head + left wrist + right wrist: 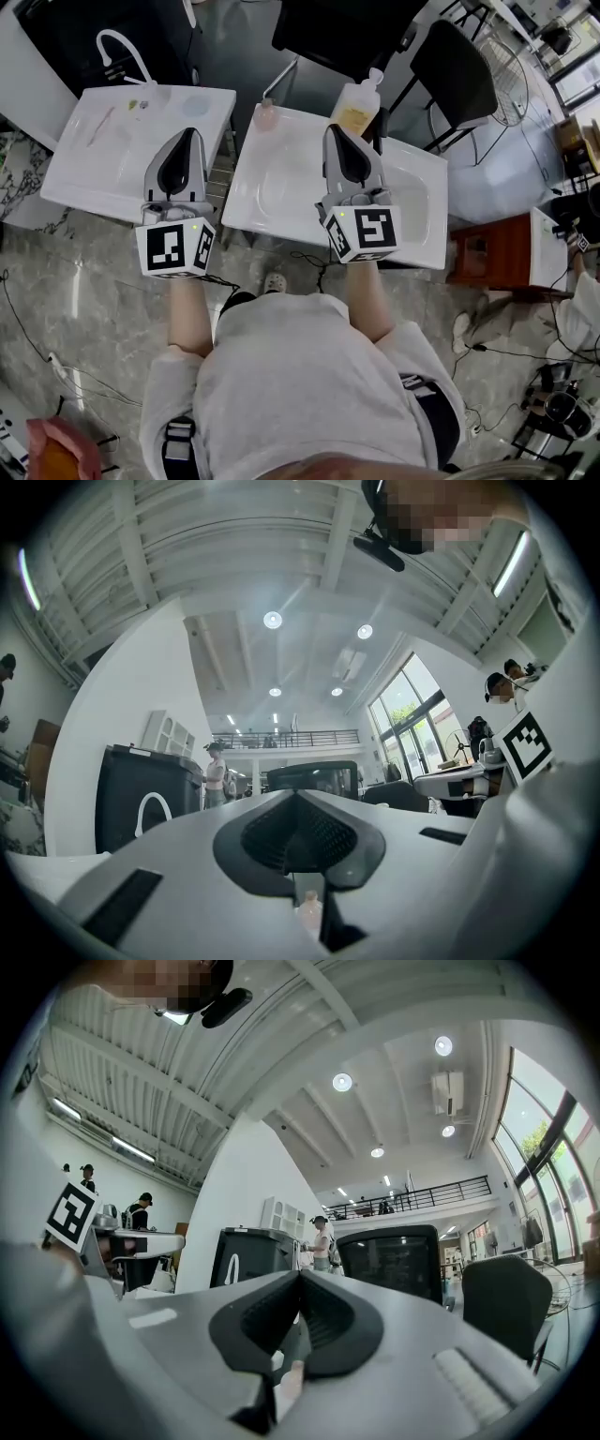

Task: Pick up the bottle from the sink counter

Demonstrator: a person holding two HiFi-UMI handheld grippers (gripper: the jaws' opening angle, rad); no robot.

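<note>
Two bottles stand at the back of the right white sink counter (281, 211). A small pinkish bottle (267, 114) is at its back left corner, and a larger pump bottle (355, 107) with yellowish contents is at the back middle. My right gripper (331, 128) hovers over this basin, tip just left of the pump bottle, jaws together and empty. My left gripper (192, 131) hangs over the left sink counter (94, 173), shut and empty. A small bottle (307, 911) shows low down behind the shut jaws of the left gripper (298, 794). The right gripper (300, 1274) points up at the room.
A white curved faucet (122, 47) rises at the back of the left counter. Black chairs (455, 70) stand behind the sinks, and a fan (511, 80) at the far right. A red-brown cabinet (492, 251) sits right of the sinks. Cables trail over the marble floor (56, 309).
</note>
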